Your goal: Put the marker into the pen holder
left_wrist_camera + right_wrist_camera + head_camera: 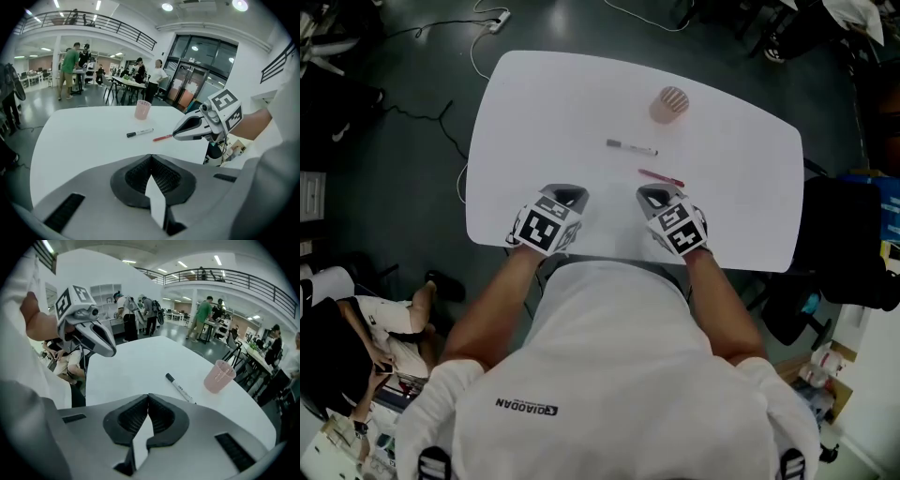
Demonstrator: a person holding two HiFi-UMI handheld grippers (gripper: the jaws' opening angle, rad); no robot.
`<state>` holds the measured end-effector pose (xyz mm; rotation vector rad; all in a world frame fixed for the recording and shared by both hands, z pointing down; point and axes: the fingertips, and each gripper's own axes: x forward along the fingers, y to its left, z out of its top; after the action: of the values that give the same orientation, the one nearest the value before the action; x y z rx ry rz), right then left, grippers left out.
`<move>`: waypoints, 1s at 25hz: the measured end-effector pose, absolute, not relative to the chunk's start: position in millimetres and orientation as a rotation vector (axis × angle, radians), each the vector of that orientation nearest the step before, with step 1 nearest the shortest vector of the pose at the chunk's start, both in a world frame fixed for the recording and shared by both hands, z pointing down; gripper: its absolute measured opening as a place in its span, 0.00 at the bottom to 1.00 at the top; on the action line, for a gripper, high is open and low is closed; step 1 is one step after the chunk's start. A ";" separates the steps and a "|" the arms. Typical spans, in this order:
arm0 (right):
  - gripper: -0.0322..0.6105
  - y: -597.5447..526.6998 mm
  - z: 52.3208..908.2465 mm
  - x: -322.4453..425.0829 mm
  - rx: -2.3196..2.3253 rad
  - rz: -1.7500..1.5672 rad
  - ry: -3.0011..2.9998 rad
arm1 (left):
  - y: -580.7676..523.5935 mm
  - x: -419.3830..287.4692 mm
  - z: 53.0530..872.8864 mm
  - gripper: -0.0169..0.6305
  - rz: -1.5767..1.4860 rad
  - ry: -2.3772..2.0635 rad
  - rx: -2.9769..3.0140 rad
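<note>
1. The marker (pixel 631 147) lies flat on the desk (pixel 534 103), well short of the pen holder (pixel 669 104) (a red pen (pixel 661 177) lies nearer me).
2. My left gripper (pixel 569 195) and right gripper (pixel 652 196) are both closed and empty.
3. As I judge it, grasping, carrying and dropping all remain.

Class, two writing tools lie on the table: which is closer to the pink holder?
The white marker with the black cap; the thin red pen lies farther from the holder.

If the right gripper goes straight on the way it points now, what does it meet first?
Most likely the bare table top beside the marker, or the red pen lying just ahead; depth is hard to judge.
</note>
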<state>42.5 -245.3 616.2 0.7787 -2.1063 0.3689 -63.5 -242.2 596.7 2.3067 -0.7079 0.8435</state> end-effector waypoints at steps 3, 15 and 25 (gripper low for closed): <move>0.08 -265.1 627.4 41.8 0.695 0.303 -2.092 | -243.4 -62.2 607.0 0.07 0.842 -0.755 2.259; 0.13 -346.5 674.5 20.1 0.473 0.166 -2.032 | -229.9 -73.0 626.2 0.07 0.818 -0.881 2.087; 0.24 -386.6 716.7 -9.9 0.272 0.044 -1.896 | -223.2 -78.9 630.1 0.07 0.772 -0.954 2.031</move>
<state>-9.9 -386.6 716.7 0.2715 -1.8962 0.0439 -78.9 -223.2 630.1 2.0313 -0.9541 0.7724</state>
